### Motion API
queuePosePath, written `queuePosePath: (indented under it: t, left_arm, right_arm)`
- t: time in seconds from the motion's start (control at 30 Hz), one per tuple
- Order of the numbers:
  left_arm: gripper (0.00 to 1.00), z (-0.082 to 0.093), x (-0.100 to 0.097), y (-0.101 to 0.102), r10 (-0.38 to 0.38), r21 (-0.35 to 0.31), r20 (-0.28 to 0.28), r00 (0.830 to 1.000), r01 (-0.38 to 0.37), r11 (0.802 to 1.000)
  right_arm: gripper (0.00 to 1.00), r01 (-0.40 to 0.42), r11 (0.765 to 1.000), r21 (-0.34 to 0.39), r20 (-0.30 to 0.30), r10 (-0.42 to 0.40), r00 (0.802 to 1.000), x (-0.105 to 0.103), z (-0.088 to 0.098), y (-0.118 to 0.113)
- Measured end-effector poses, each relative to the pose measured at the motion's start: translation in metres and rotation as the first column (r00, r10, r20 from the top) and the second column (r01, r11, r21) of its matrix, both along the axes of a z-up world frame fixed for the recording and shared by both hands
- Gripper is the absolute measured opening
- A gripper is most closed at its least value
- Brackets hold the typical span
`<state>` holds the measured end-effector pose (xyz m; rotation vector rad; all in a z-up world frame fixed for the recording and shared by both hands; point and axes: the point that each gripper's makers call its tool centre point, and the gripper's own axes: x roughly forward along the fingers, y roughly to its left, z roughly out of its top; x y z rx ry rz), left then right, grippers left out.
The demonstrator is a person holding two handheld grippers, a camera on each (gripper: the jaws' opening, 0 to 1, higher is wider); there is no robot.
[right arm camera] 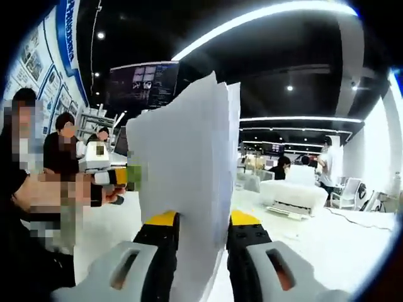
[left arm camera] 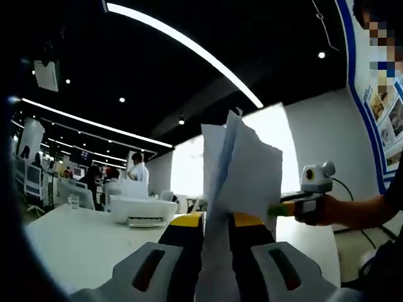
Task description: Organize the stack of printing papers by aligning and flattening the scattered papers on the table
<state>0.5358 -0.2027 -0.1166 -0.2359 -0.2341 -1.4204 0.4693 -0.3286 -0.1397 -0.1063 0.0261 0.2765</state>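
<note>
Here we see, in left gripper view, the left gripper (left arm camera: pixel 215 229) w/ jaws pinching the papers (left arm camera: pixel 242 167) upright above the white table (left arm camera: pixel 75 242) (printer (left arm camera: pixel 141 209) behind). In right gripper view, right gripper (right arm camera: pixel 200 233) also clamps the stack.

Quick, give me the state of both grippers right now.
Left gripper: shut on the stack of papers, held upright above the table.
Right gripper: shut on the same stack of papers.
</note>
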Motion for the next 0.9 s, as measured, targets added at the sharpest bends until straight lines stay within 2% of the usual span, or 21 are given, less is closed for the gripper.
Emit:
queuePosePath:
  t: [0.03,0.07,0.1,0.17,0.27,0.3,0.37,0.43,0.5,0.6,0.7,0.73,0.9]
  left_arm:
    - [0.21,-0.004,0.002,-0.001,0.003,0.010,-0.011,1.000,-0.002,1.000]
    - [0.21,-0.006,0.003,-0.003,0.008,0.019,-0.017,1.000,-0.007,1.000]
    - [0.21,-0.007,0.004,-0.004,0.009,0.023,-0.020,1.000,-0.009,1.000]
    - [0.21,-0.005,0.006,-0.004,0.007,0.026,-0.030,1.000,-0.006,1.000]
    - [0.20,-0.003,0.007,-0.004,0.001,0.031,-0.027,1.000,0.000,1.000]
    - [0.19,-0.002,0.007,-0.003,-0.003,0.027,-0.024,1.000,0.004,1.000]
    - [0.19,-0.001,0.007,-0.003,-0.012,0.023,-0.027,1.000,0.013,1.000]
    - [0.19,-0.002,0.007,-0.003,-0.017,0.023,-0.028,0.999,0.018,1.000]
    - [0.19,-0.003,0.008,-0.003,-0.014,0.018,-0.033,0.999,0.015,1.000]
    - [0.19,-0.004,0.009,-0.003,-0.015,0.012,-0.033,0.999,0.015,1.000]
    - [0.19,-0.004,0.009,-0.004,-0.012,0.009,-0.033,0.999,0.012,1.000]
    - [0.18,-0.004,0.010,-0.004,-0.009,0.010,-0.033,0.999,0.010,1.000]
    - [0.15,-0.003,0.015,-0.002,-0.019,0.013,-0.038,0.999,0.019,1.000]
  right_arm:
    - [0.28,0.008,1.000,-0.004,-0.048,-0.008,0.999,0.002,-0.013,-0.002]
    - [0.28,0.015,1.000,-0.016,-0.071,-0.016,0.997,0.003,-0.021,-0.004]
    - [0.27,0.015,1.000,-0.017,-0.062,-0.016,0.998,0.004,-0.022,-0.004]
    - [0.28,0.015,1.000,-0.004,-0.084,-0.015,0.996,0.004,-0.027,-0.007]
    - [0.30,-0.017,0.992,0.123,-0.089,0.028,0.996,-0.002,-0.022,-0.004]
    - [0.30,-0.025,0.986,0.167,-0.070,0.037,0.997,-0.004,-0.014,-0.008]
    - [0.26,-0.057,0.981,0.184,-0.033,0.064,0.997,-0.010,-0.004,-0.007]
    - [0.27,-0.042,0.980,0.195,-0.031,0.049,0.998,-0.013,0.001,-0.011]
    - [0.29,0.025,0.977,0.213,-0.023,-0.021,1.000,-0.016,0.005,-0.017]
    - [0.30,0.072,0.977,0.201,-0.015,-0.070,0.997,-0.015,0.004,-0.014]
    - [0.28,0.113,0.985,0.128,-0.001,-0.114,0.993,-0.012,0.003,-0.010]
    - [0.26,0.145,0.987,0.074,0.001,-0.146,0.989,-0.009,0.001,-0.015]
    - [0.21,0.124,0.988,0.093,-0.006,-0.124,0.992,-0.004,-0.001,-0.019]
